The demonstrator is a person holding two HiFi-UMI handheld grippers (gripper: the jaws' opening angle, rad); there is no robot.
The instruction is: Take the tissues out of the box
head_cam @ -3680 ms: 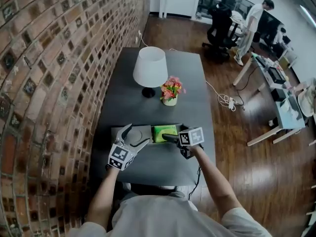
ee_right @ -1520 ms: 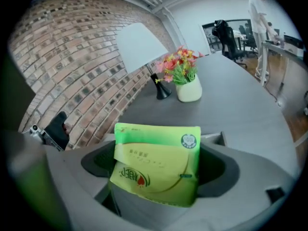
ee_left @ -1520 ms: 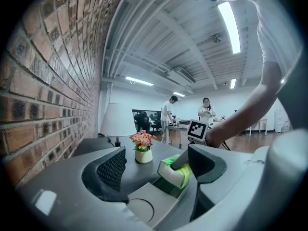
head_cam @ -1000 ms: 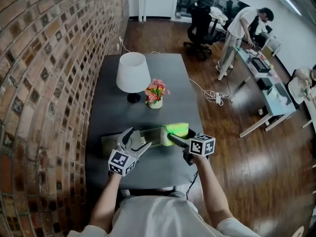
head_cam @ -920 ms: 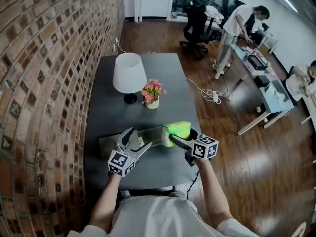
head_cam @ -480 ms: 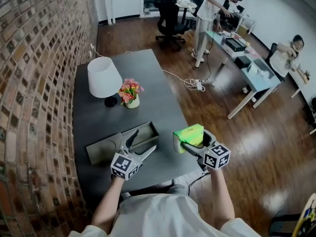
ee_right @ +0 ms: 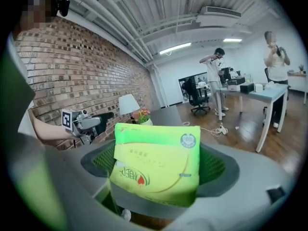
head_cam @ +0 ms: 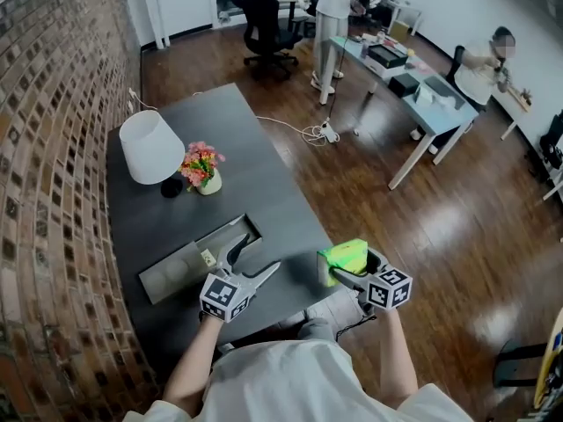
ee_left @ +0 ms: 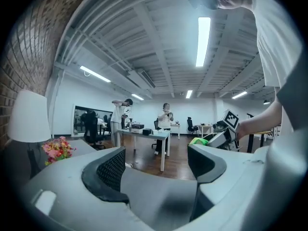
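A bright green tissue pack (head_cam: 344, 258) hangs off the table's near right corner, pinched in my right gripper (head_cam: 339, 273). In the right gripper view the same tissue pack (ee_right: 156, 162) fills the space between both pads, so the right gripper (ee_right: 156, 170) is shut on it. The grey open box (head_cam: 195, 258) lies on the dark table (head_cam: 176, 209), to the left. My left gripper (head_cam: 251, 258) hovers just in front of the box, open and empty. Through the left gripper (ee_left: 156, 170) view I see the room beyond and the tissue pack (ee_left: 201, 140) far right.
A white lamp (head_cam: 150, 148) and a small flower pot (head_cam: 203, 167) stand at the table's far end. A brick wall (head_cam: 44, 148) runs along the left. Wooden floor (head_cam: 413, 236) lies to the right, with desks (head_cam: 422, 95), chairs and people beyond.
The right gripper has carried the green pack out of the box and off to the right, past the table edge. The left gripper has stayed by the box. My view has swung right.
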